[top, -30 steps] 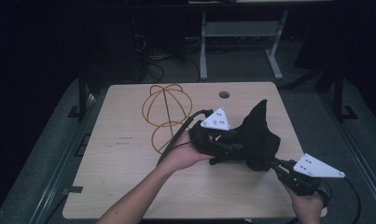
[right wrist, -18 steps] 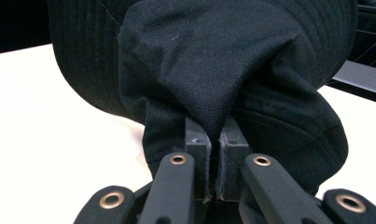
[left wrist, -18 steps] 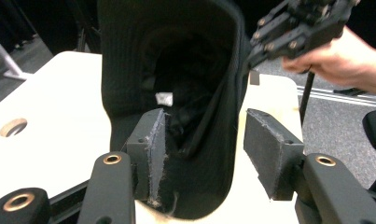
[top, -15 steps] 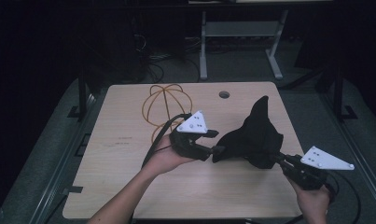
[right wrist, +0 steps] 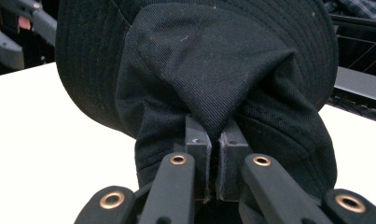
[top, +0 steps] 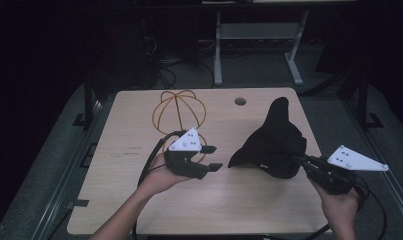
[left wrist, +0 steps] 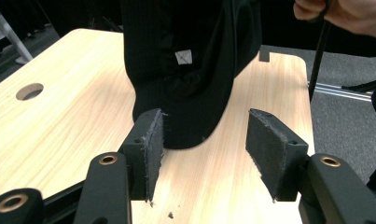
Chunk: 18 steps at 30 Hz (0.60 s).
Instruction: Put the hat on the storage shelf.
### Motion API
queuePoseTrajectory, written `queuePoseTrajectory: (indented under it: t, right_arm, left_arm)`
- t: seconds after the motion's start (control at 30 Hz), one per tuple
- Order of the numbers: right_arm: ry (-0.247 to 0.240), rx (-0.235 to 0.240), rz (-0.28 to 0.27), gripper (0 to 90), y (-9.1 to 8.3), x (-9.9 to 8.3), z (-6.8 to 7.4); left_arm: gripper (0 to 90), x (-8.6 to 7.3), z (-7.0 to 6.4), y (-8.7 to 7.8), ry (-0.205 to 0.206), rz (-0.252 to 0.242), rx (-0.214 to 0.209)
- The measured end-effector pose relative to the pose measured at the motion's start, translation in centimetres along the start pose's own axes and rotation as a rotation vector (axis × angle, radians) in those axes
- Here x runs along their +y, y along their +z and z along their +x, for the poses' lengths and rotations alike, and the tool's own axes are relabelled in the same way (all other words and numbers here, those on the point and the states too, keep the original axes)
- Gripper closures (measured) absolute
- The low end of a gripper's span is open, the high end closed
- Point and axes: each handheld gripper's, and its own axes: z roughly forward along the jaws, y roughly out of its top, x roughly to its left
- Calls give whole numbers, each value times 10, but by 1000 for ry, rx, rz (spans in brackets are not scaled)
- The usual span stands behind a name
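We find the right gripper (right wrist: pixel 213 186) clenched on the black hat (top: pixel 276 142) at frame right, the released left gripper (top: pixel 211 157) facing its brim.

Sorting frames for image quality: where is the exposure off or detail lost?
High view: room beyond the light wooden table is nearly black. Right gripper view: tabletop blown out white, while the black fabric bucket hat keeps its weave. Left gripper view: evenly lit, with the hat's folds dark.

Nothing can be read; the black hat's (left wrist: pixel 185 70) small tag (left wrist: pixel 183 57) looks blank.
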Motion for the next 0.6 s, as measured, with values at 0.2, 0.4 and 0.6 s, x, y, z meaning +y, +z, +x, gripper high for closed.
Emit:
queuePoseTrajectory:
  t: [0.2,0.4,0.6]
  right_arm:
    - [-2,9,0,855,3,13,-2]
    - [-9,25,-5,855,6,24,-3]
    - [-24,31,-12,855,7,39,-3]
  left_arm:
    - [440,-17,3,-3,-7,17,10]
    - [426,-32,3,-6,-25,18,16]
    - [399,-47,3,-11,-43,10,31]
